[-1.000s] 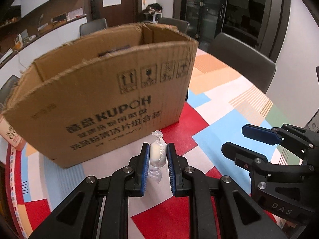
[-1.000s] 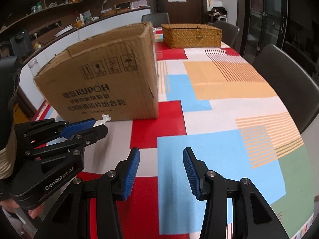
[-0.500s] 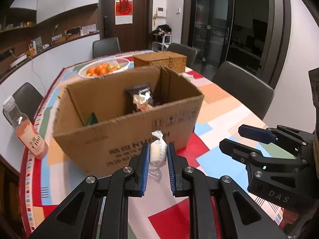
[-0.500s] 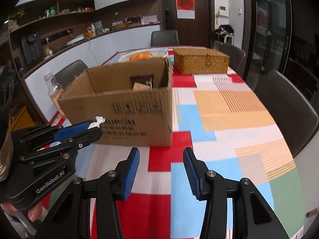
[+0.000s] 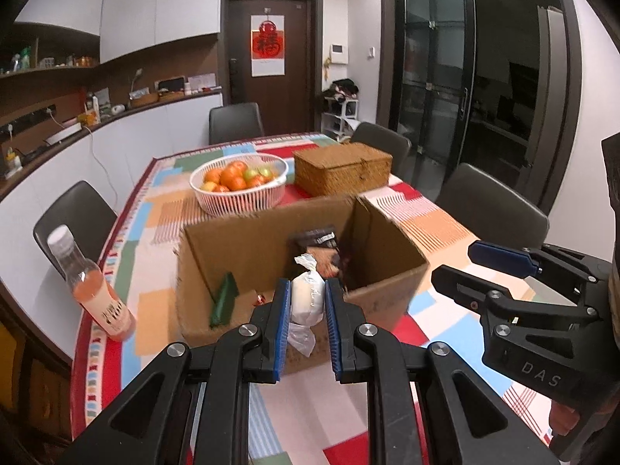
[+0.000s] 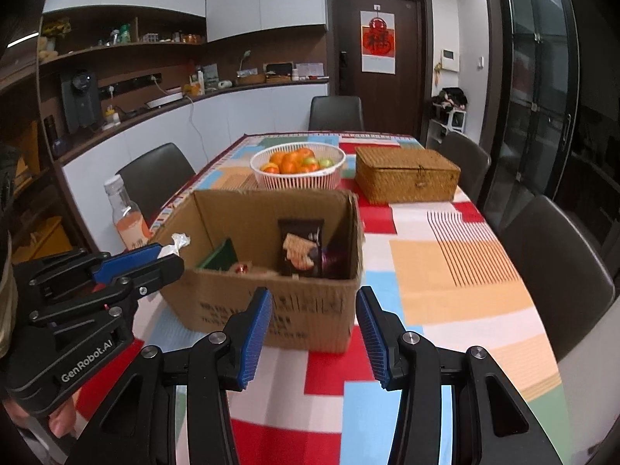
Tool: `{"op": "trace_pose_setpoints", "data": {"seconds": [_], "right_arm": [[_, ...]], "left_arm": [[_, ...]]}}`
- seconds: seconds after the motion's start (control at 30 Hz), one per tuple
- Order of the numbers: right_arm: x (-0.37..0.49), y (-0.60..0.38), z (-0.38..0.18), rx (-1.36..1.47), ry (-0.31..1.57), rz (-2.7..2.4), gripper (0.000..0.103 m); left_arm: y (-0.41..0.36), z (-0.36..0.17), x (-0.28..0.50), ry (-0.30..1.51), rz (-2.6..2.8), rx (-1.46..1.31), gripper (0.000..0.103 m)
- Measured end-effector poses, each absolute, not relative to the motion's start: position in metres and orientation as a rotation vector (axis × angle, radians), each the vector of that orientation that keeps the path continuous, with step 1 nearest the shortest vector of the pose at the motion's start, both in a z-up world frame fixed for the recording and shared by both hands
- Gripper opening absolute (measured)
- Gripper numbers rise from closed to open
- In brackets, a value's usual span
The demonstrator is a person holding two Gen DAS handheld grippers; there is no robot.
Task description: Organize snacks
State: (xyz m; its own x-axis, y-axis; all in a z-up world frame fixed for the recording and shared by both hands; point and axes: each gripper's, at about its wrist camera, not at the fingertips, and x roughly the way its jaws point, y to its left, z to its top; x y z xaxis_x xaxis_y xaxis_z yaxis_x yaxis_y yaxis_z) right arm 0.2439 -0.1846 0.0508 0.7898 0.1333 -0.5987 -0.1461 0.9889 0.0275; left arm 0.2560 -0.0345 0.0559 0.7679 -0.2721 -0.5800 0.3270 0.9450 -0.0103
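Observation:
My left gripper [image 5: 307,302] is shut on a white wrapped snack [image 5: 307,297] and holds it above the near wall of an open cardboard box [image 5: 387,294]. The box holds a dark biscuit packet [image 6: 301,247], a green packet [image 6: 219,256] and a small red-wrapped snack [image 6: 242,268]. My right gripper [image 6: 313,323] is open and empty, in front of the box [image 6: 271,310]. In the right wrist view the left gripper [image 6: 155,257] is at the box's left, with the snack's wrapper tip [image 6: 179,241] showing. In the left wrist view the right gripper [image 5: 480,263] is at the right.
A bottle of pink drink [image 5: 95,290] stands left of the box. A white basket of fruit [image 5: 239,184] and a wicker box [image 5: 343,166] sit behind it. Dark chairs [image 6: 558,271] ring the patterned table [image 6: 445,271].
Both grippers have risen. The left one has carried the white snack from low in front of the box up over its near wall. The box's inside has come into view.

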Motion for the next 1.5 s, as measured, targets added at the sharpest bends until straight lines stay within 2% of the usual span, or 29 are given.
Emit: {"op": "trace_pose_setpoints", "data": {"seconds": [0.63, 0.87, 1.07, 1.1, 1.17, 1.2, 1.3, 1.37, 1.5], "right_arm": [[0.299, -0.167, 0.065, -0.075, 0.663, 0.151, 0.046], [0.288, -0.171, 0.059, -0.063, 0.668, 0.155, 0.046], [0.252, -0.174, 0.060, -0.065, 0.630, 0.154, 0.047], [0.247, -0.174, 0.061, -0.062, 0.625, 0.155, 0.048], [0.234, -0.176, 0.063, -0.052, 0.604, 0.153, 0.061], [0.225, -0.177, 0.064, -0.049, 0.587, 0.147, 0.062], [0.203, -0.179, 0.065, -0.049, 0.556, 0.138, 0.064], [0.188, -0.184, 0.063, -0.033, 0.540, 0.131, 0.073], [0.164, -0.191, 0.058, -0.009, 0.525, 0.115, 0.078]], "left_arm": [[-0.030, 0.055, 0.318, 0.689, -0.247, 0.103, 0.021], [-0.029, 0.052, 0.293, 0.669, -0.220, 0.114, 0.034], [-0.024, 0.055, 0.255, 0.634, -0.164, 0.112, 0.053], [-0.023, 0.056, 0.246, 0.625, -0.160, 0.109, 0.056], [-0.022, 0.058, 0.231, 0.609, -0.159, 0.104, 0.063], [-0.022, 0.058, 0.223, 0.601, -0.155, 0.102, 0.068], [-0.022, 0.060, 0.204, 0.579, -0.145, 0.104, 0.076], [-0.023, 0.059, 0.191, 0.564, -0.131, 0.116, 0.079], [-0.026, 0.054, 0.165, 0.543, -0.115, 0.126, 0.088]]}}
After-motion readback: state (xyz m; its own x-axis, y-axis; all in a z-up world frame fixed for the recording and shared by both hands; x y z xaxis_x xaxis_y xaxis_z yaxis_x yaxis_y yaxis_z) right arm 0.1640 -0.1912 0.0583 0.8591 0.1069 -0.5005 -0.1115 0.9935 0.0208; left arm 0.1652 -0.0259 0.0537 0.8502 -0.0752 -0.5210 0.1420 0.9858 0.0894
